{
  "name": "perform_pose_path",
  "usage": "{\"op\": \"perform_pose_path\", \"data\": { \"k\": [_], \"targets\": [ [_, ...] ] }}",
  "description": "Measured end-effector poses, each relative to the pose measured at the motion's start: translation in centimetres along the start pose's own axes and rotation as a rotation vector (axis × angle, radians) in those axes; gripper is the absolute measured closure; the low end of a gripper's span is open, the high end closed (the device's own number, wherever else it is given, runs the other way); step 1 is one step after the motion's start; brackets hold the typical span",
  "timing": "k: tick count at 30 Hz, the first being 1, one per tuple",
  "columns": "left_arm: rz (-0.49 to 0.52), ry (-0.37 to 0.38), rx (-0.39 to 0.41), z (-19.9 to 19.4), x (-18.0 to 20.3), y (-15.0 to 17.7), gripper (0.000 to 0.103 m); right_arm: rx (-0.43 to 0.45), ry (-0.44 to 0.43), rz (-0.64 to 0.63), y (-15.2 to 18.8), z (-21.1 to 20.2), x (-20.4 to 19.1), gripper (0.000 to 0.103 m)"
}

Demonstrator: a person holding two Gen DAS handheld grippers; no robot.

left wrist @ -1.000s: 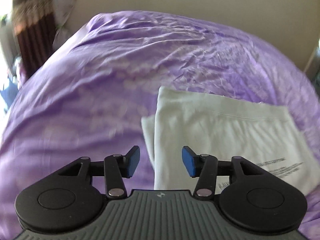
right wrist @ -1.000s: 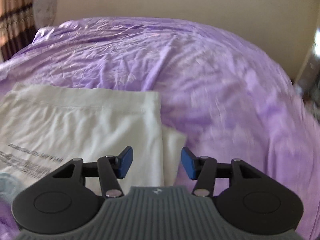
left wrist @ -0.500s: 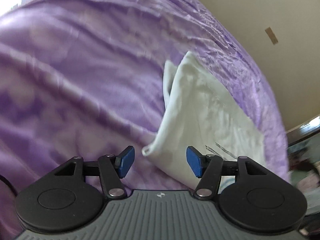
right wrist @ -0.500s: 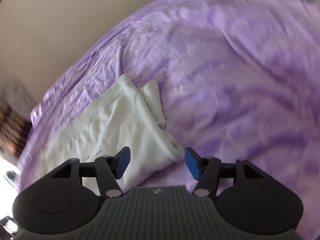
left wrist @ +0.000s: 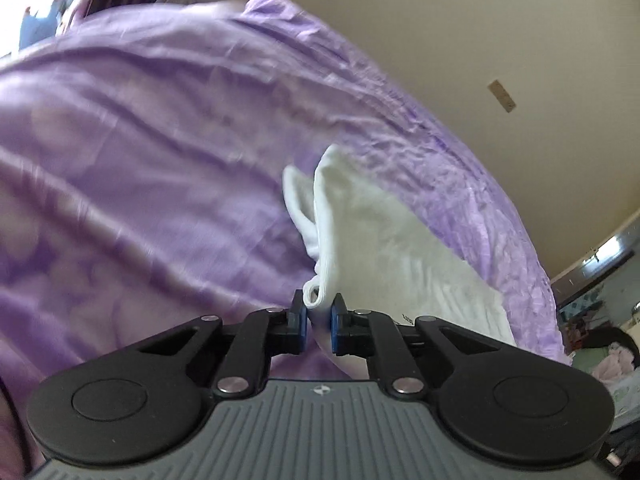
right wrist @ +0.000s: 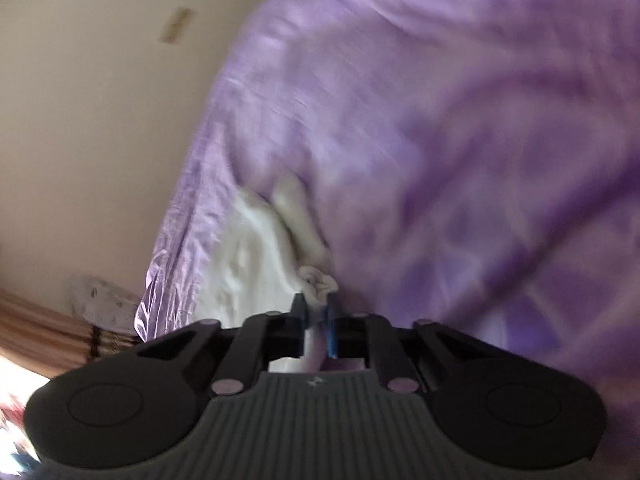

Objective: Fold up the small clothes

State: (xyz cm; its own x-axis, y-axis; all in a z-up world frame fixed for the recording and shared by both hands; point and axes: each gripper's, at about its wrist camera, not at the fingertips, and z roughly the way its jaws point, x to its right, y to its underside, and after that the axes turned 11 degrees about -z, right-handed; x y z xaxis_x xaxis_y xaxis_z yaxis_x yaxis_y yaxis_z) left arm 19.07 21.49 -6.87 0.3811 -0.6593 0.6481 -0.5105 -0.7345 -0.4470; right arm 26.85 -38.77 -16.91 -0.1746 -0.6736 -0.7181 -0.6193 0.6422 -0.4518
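A white folded garment (left wrist: 380,232) with small dark print lies on the purple bedsheet (left wrist: 140,160). In the left wrist view my left gripper (left wrist: 319,312) has its jaws closing on the garment's near corner; the hem is pinched between the blue pads. Seen from the right wrist, the same white garment (right wrist: 256,248) stretches away to the left. My right gripper (right wrist: 316,312) is shut on its bunched near corner. Both views are tilted and the right one is blurred.
The purple bedsheet (right wrist: 440,120) covers the whole bed, and a beige wall (left wrist: 480,40) stands behind it. A striped curtain (right wrist: 40,328) and a pale bundle (right wrist: 100,300) sit at the bed's far end. Cluttered furniture (left wrist: 592,344) stands beside the bed.
Both grippers rolled, dropped toward the garment and went from open to pinched on its near corners. The fabric at each corner is now bunched and lifted.
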Motion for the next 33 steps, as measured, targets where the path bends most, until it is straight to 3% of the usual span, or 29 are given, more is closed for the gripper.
{"op": "perform_pose_path", "data": {
  "k": [3, 6, 10, 14, 17, 19, 21, 22, 26, 30, 33],
  "targets": [
    [0.055, -0.101, -0.028, 0.9, 0.0, 0.3, 0.092, 0.02, 0.078, -0.168, -0.3, -1.3, -2.9, 0.1],
    [0.06, -0.19, -0.078, 2.9, -1.5, 1.3, 0.092, -0.02, 0.161, -0.173, 0.2, -0.4, -2.1, 0.101],
    [0.118, -0.238, -0.091, 4.0, -1.8, 2.0, 0.091, -0.085, 0.232, -0.154, 1.4, 1.7, -0.3, 0.102],
    [0.138, -0.265, -0.114, 4.3, -2.1, 2.2, 0.09, -0.106, 0.281, -0.212, 1.6, 2.6, -0.9, 0.103],
    [0.185, -0.281, -0.107, 3.9, -1.5, 2.5, 0.084, -0.111, 0.313, -0.266, 1.9, 2.9, -1.4, 0.102],
    [0.209, -0.293, -0.094, 3.5, -0.8, 2.5, 0.073, -0.112, 0.327, -0.303, 2.0, 2.9, -1.8, 0.101],
    [0.241, -0.308, -0.072, 2.4, 0.0, 2.5, 0.067, -0.098, 0.342, -0.337, 1.9, 2.6, -2.3, 0.092],
    [0.26, -0.324, -0.059, 2.1, 0.5, 2.4, 0.067, -0.079, 0.353, -0.363, 1.9, 2.2, -2.7, 0.081],
    [0.33, -0.335, 0.027, -0.1, 2.4, 1.6, 0.067, -0.022, 0.372, -0.445, 1.4, 0.1, -4.5, 0.066],
    [0.336, -0.274, 0.047, -0.2, 4.3, 0.0, 0.067, -0.06, 0.298, -0.495, -0.3, -0.4, -5.6, 0.057],
    [0.36, -0.281, 0.029, 1.3, 6.0, -0.6, 0.067, -0.094, 0.232, -0.514, -2.1, 0.4, -6.2, 0.048]
  ]
}}
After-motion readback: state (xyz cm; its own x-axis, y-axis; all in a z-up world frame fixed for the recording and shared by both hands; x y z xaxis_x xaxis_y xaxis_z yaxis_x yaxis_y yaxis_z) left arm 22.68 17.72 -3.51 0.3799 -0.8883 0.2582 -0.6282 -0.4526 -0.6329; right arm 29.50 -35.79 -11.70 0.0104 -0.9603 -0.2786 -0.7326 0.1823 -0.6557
